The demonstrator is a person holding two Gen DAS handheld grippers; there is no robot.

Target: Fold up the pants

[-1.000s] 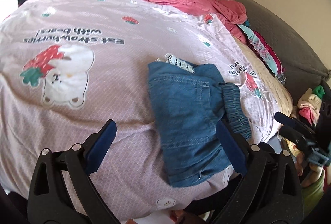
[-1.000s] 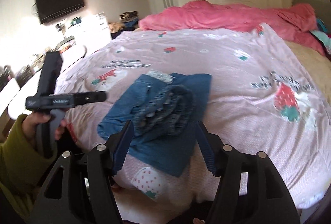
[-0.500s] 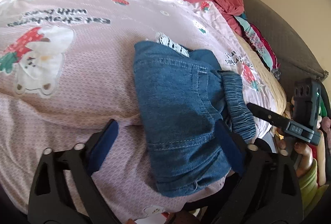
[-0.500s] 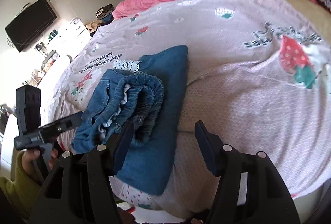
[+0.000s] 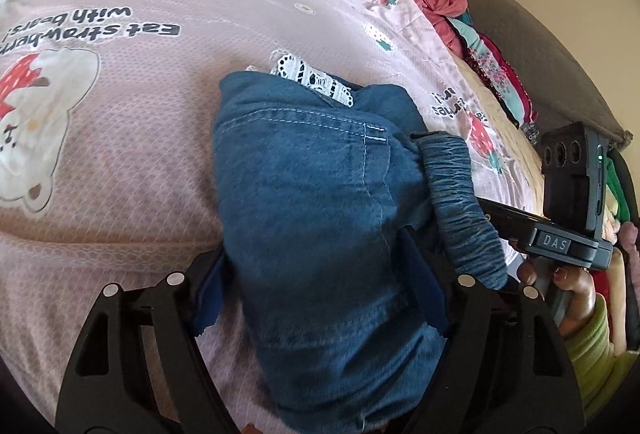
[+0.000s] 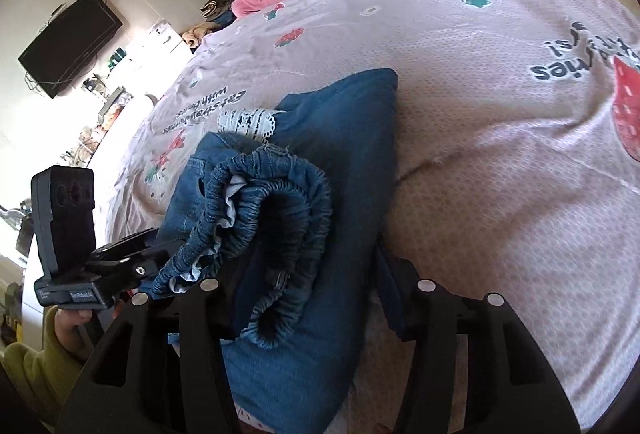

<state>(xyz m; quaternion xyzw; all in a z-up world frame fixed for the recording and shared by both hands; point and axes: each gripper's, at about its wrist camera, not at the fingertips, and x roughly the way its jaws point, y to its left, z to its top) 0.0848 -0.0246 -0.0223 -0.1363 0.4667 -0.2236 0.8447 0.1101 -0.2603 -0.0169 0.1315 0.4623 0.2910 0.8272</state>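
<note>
You had the pants (image 5: 320, 218) lying near the edge of the bed (image 5: 120, 161) closest to you, already doubled into a short denim block, with the elastic waistband (image 6: 276, 193) bunched on top toward your right and a strip of white lace (image 5: 312, 77) poking out at the far end. Your left gripper (image 5: 320, 290) straddled the near end of that block – its jaws had just been closing in, one blue pad on each side of the denim, though whether they already pressed the cloth was not clear, so I judged it not yet gripped. Your right gripper (image 6: 316, 294) came in from the other side, also just narrowing, with the waistband roll and the layer beneath it between its fingers; its left pad was hidden behind the fabric, so contact could not be told. Both tools bracketed the near end – probably so you could lift it evenly and carry it over for the next fold
</note>
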